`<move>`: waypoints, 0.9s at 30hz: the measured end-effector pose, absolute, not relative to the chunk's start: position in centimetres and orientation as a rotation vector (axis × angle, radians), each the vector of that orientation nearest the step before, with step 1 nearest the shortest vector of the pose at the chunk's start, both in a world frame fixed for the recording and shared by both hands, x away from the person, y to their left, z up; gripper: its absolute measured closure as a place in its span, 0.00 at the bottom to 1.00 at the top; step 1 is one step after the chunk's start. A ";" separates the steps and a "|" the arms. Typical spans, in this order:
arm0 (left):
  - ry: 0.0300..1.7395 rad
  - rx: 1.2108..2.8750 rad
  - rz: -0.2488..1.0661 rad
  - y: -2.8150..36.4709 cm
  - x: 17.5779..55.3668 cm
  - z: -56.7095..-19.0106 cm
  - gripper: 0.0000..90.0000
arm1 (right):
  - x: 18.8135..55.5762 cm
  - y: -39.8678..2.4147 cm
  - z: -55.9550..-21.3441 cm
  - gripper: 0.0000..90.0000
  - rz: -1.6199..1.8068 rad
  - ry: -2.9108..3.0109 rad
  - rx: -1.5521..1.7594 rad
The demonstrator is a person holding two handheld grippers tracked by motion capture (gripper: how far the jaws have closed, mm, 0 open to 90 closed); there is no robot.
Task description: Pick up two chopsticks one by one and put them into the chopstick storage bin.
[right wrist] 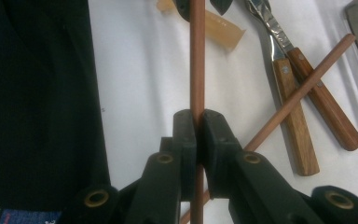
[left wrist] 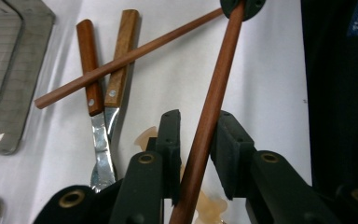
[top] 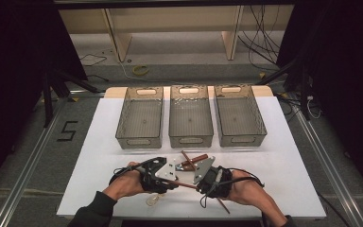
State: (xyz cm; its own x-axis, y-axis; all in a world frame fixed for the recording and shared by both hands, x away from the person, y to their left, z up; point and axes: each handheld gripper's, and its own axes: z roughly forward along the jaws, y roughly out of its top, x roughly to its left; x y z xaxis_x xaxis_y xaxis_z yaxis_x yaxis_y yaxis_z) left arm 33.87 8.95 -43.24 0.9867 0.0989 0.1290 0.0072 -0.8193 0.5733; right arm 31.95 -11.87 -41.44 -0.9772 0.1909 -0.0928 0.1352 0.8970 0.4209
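A long reddish-brown wooden stick runs between my two grippers, low over the white table. My right gripper is shut on this stick, its pads pressed tight on both sides. The stick also passes at a slant between the jaws of my left gripper, which stand wider than the stick, with gaps beside it. In the high view the two hands face each other at the table's front, left gripper and right gripper, with the stick bridging them.
A second wooden stick lies across two wooden-handled knives on the table. A pale translucent piece lies under the grippers. Three grey bins stand in a row behind.
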 end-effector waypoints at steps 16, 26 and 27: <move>0.070 2.528 0.164 9.5 34.0 -43.1 0.91 | 32.6 -13.1 -40.3 0.62 0.693 2.854 0.337; 0.350 2.444 0.225 11.3 35.9 -42.6 0.91 | 33.6 -15.3 -38.3 0.41 0.925 2.652 0.662; 0.383 2.426 0.227 11.6 36.1 -42.5 0.91 | 33.6 -15.3 -38.3 0.41 0.925 2.652 0.662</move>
